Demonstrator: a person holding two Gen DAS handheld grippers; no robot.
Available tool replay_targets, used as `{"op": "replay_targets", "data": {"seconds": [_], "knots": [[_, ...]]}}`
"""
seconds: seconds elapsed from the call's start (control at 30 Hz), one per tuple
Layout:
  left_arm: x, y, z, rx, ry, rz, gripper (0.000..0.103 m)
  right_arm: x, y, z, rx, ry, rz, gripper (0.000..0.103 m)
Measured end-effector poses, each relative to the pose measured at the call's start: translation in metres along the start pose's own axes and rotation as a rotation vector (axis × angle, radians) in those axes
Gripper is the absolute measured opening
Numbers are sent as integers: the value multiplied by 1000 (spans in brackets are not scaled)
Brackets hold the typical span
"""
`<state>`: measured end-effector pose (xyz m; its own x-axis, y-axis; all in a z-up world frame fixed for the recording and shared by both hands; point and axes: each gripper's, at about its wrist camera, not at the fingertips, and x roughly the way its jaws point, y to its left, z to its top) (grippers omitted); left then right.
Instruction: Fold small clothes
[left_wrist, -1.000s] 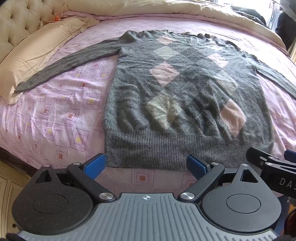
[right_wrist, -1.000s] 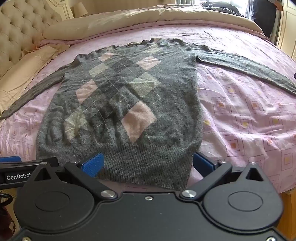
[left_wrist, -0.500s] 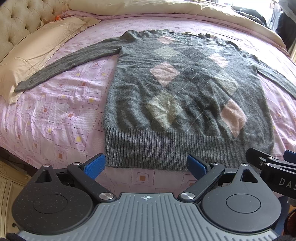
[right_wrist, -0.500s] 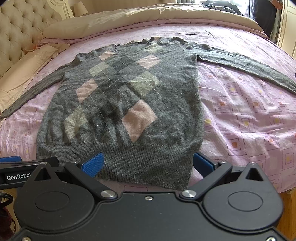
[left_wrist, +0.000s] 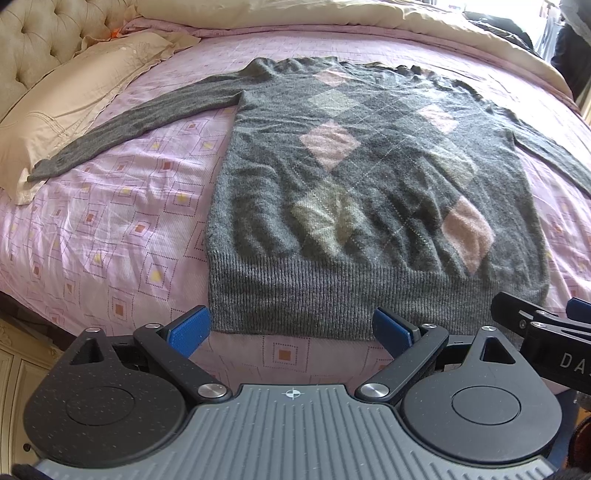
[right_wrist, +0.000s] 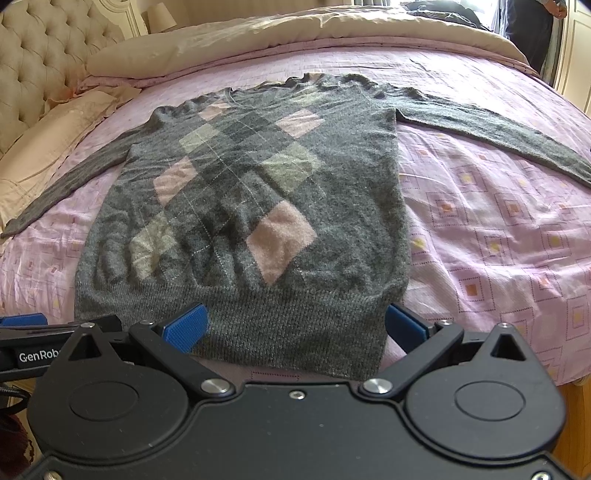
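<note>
A grey argyle sweater (left_wrist: 369, 192) with pink and pale diamonds lies flat, face up, on a pink patterned bedspread (left_wrist: 110, 229), both sleeves spread out to the sides. It also shows in the right wrist view (right_wrist: 251, 206). My left gripper (left_wrist: 291, 328) is open and empty, just short of the ribbed hem at its left half. My right gripper (right_wrist: 295, 325) is open and empty, at the hem's right corner. The right gripper shows at the edge of the left wrist view (left_wrist: 546, 325).
A beige pillow (left_wrist: 62, 110) lies at the left under the left sleeve's cuff. A tufted headboard (right_wrist: 40, 55) stands at the far left. A beige duvet (right_wrist: 295, 29) is bunched along the far side. The bed's near edge runs just below the hem.
Both grippers have shifted very slightly relative to the sweater. The jaws stay open. The sweater has not moved.
</note>
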<state>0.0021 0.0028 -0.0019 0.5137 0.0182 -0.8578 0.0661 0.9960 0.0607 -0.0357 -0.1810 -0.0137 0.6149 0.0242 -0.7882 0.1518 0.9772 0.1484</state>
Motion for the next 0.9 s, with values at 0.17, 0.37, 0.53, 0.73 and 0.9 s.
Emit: {"op": "replay_targets", "data": {"seconds": [0.17, 0.37, 0.53, 0.73, 0.9], "knots": [[0, 0, 0, -2, -1, 0, 95, 0, 0, 1, 1, 1, 2, 102], [1, 0, 1, -3, 0, -1, 95, 1, 2, 2, -2, 0, 2, 102], [2, 0, 2, -6, 3, -2, 95, 2, 3, 4, -4, 1, 2, 102], [5, 0, 7, -11, 9, -6, 95, 5, 3, 7, -5, 5, 4, 102], [4, 6, 6, -48, -11, -35, 91, 6, 4, 9, -9, 4, 12, 102]]}}
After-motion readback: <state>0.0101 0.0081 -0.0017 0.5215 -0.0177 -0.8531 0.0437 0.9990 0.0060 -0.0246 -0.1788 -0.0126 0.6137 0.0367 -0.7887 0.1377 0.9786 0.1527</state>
